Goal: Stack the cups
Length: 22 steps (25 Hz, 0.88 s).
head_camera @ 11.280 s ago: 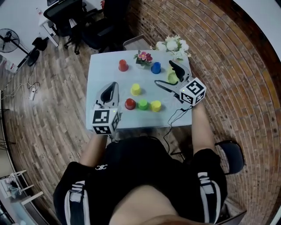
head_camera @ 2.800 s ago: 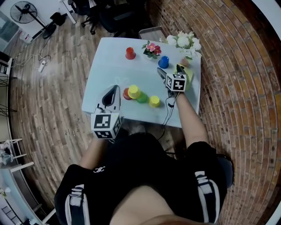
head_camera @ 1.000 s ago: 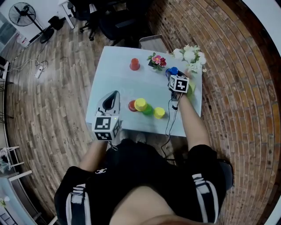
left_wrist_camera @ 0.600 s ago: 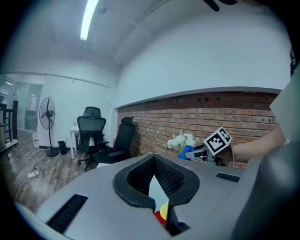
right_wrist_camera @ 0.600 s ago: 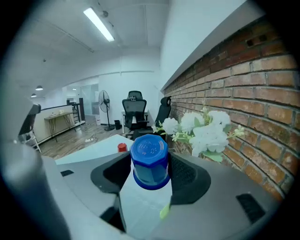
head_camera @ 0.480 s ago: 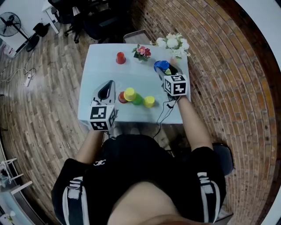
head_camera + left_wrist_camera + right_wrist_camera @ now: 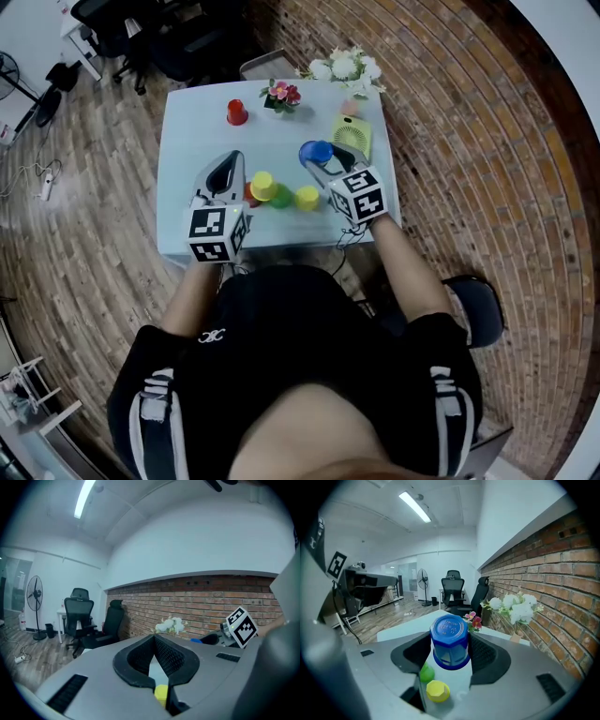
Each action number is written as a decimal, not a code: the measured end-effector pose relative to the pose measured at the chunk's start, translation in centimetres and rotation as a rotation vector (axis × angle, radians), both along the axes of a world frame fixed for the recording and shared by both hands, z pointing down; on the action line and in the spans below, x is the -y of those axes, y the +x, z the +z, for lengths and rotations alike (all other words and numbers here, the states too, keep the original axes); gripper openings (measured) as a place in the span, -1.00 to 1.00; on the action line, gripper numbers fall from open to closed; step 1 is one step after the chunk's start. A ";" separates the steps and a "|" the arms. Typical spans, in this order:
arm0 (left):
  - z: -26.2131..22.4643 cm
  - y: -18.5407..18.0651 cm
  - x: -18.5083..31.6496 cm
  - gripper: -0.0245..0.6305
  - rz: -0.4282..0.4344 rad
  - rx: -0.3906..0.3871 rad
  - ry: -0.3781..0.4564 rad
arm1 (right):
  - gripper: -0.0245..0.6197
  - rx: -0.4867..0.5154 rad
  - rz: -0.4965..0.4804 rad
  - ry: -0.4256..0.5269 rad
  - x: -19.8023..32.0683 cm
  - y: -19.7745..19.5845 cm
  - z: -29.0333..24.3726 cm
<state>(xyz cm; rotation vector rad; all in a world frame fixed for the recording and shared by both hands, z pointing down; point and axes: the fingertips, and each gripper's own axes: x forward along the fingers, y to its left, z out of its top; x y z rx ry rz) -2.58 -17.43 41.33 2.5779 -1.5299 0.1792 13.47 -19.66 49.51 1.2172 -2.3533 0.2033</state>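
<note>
Blue cup (image 7: 450,639), inverted, sits between the pads of the right tongs (image 7: 322,161), which are closed partway onto its sides and carry it clear of the desk (image 7: 187,141). Below it in the right gripper view lie a green cup (image 7: 425,673) and a yellow cup (image 7: 438,691), both mouth down. Head view: these two stand in a short row near the desk's front edge with a second yellow cup (image 7: 263,185) and a red cup (image 7: 247,195), the latter largely hidden by the left tongs (image 7: 154,638); whether any of the row is stacked cannot be told. Left tongs are closed tip to tip and hold nothing. A further red cup (image 7: 236,112) stands well apart at the far side, beside a pot of pink flowers (image 7: 279,94). White flowers (image 7: 342,67) and a pale green object (image 7: 352,136) occupy the far right corner.
</note>
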 end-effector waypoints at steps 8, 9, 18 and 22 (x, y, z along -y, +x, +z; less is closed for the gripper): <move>0.7 -0.2 0.3 -0.92 0.000 0.001 -0.015 | -0.16 -0.023 -0.078 -0.129 -2.3 -1.9 6.2; 0.8 -0.4 0.4 -0.92 -0.003 0.003 -0.018 | -0.16 -0.029 -0.086 -0.140 -2.5 -2.1 6.9; 1.8 -1.8 0.7 -0.92 -0.030 0.005 -0.044 | -0.16 -0.072 -0.118 -0.198 -2.8 -3.3 10.3; 2.1 -2.2 1.0 -0.92 -0.031 0.007 -0.051 | -0.16 -0.079 -0.116 -0.217 -2.8 -3.5 11.2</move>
